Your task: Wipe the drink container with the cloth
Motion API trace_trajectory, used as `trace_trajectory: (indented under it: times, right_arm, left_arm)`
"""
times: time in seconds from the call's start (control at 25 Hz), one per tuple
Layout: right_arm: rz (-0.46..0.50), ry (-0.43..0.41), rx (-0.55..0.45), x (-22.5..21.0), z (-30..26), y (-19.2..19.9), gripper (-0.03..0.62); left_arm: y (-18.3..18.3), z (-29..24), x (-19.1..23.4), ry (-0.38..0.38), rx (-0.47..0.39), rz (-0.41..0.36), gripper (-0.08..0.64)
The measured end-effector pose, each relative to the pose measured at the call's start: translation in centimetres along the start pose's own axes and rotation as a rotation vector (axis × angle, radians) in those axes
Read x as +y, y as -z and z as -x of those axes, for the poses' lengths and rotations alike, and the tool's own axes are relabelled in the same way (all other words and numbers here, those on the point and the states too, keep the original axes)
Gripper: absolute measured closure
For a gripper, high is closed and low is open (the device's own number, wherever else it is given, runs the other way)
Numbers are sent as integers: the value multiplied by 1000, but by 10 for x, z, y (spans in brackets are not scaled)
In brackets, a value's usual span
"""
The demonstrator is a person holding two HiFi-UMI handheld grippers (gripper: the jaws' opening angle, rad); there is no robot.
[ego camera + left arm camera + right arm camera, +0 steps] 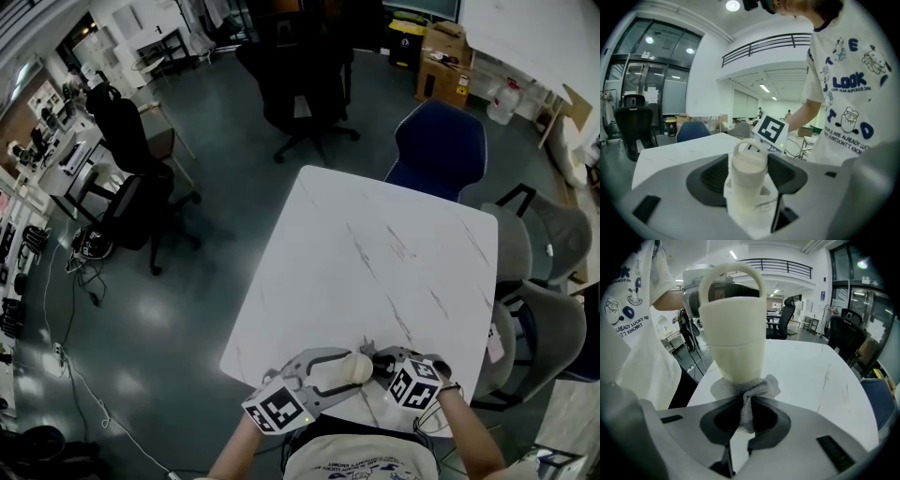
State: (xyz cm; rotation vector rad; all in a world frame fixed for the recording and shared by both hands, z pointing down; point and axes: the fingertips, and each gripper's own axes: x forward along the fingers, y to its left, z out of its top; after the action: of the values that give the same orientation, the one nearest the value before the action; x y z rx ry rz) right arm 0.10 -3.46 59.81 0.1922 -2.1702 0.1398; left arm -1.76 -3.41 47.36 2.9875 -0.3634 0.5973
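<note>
A cream drink container (749,173) with a loop handle on its lid stands between the jaws of my left gripper (749,187), which is shut on it. In the head view it is held (352,367) over the near edge of the white table (375,272). My right gripper (746,416) is shut on a grey knitted cloth (749,391), and the cloth's bunched end presses against the container's (733,348) lower part. Both grippers meet at the bottom of the head view, the left gripper (343,367) beside the right gripper (380,361).
A blue chair (439,150) stands at the table's far edge and grey chairs (548,328) along its right side. Black office chairs (305,84) and cardboard boxes (442,61) are farther off on the dark floor. The person's white printed shirt (848,93) is close behind the grippers.
</note>
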Motion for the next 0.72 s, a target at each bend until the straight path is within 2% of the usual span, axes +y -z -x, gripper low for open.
trace_trajectory:
  times: [0.16,0.32,0.48,0.72]
  right_arm:
    - [-17,14,-1,-1,-4,3,549]
    - [-26,21,-1,0,-6,2,549]
    - [-32,24,-5,0,-6,2,549]
    - [-33,32,-2,-1,-6,3,549]
  left_arm:
    - [2,3,2,-108,-14,56,302]
    - [4,5,0,-162,-42,137,302]
    - [5,1,-4,-209,-35,136,301]
    - [10,-5,3,-333,0,130,302]
